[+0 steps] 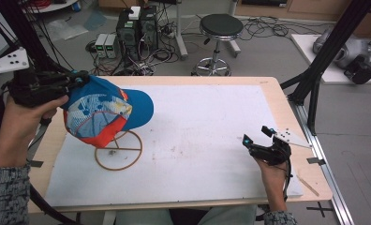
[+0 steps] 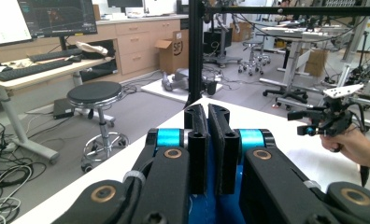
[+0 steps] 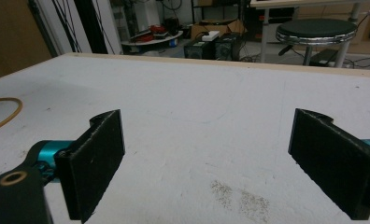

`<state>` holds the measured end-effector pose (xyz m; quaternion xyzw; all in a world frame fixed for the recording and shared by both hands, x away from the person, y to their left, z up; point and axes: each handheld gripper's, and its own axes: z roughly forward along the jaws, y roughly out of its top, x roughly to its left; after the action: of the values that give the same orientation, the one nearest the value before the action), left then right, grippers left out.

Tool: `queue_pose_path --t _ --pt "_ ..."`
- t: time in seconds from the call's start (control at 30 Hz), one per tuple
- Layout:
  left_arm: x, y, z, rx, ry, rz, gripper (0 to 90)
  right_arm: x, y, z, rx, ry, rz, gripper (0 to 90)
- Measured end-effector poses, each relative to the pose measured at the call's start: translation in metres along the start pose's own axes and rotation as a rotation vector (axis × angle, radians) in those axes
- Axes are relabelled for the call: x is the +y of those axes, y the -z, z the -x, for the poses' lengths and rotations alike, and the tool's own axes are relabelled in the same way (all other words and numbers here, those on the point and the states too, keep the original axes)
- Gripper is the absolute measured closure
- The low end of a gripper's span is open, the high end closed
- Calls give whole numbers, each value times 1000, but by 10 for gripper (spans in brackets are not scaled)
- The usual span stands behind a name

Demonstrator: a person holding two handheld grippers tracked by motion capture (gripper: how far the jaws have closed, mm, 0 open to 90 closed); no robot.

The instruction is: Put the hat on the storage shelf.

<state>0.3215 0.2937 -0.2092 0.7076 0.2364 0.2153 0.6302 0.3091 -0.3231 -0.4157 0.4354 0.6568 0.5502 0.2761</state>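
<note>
1. The left hand-held gripper (image 1: 78, 78) is held raised at the tabletop's left edge, its jaws pressed almost together on the blue fabric of a baseball cap (image 1: 109, 108); in the left gripper view a strip of that blue cloth (image 2: 206, 196) is seen pinched between the two black jaws.
2. The cap, blue with a patterned white-and-blue panel and an orange lower band, is carried just right of this hand-held gripper, with its brim pointing toward the middle of the tabletop.
3. Under the cap a thin tan wire stand (image 1: 118, 151) is seen, with a ring-shaped base resting on the white mat (image 1: 202, 136); its upper part is hidden by the cap, so whether cap and stand touch cannot be told.
4. The right hand-held gripper (image 1: 257, 136) is held low near the mat's right edge, well apart from the cap, with its jaws spread wide and nothing between them.
5. In the right gripper view bare mat lies between the jaws, and an arc of the stand's ring (image 3: 5, 114) is cut off at the left edge.
6. Beyond the tabletop (image 1: 272, 89) a black round stool (image 1: 220, 26) stands on the floor.
</note>
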Motion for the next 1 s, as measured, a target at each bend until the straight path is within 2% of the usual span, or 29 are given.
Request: queue_pose_path --t 0.4,0.6,0.83,1.0 --pt "-23 12 0 -27 -2 35 862 0 -1 -1 5 -1 -4 97" --pt "-30 15 3 -35 -26 43 862 0 -1 -1 9 -2 -5 97" --pt "-40 15 -4 -42 -9 61 861 0 -2 -1 12 3 -7 97" --pt "-51 16 -9 -74 6 93 861 -1 -1 -1 11 2 -10 97"
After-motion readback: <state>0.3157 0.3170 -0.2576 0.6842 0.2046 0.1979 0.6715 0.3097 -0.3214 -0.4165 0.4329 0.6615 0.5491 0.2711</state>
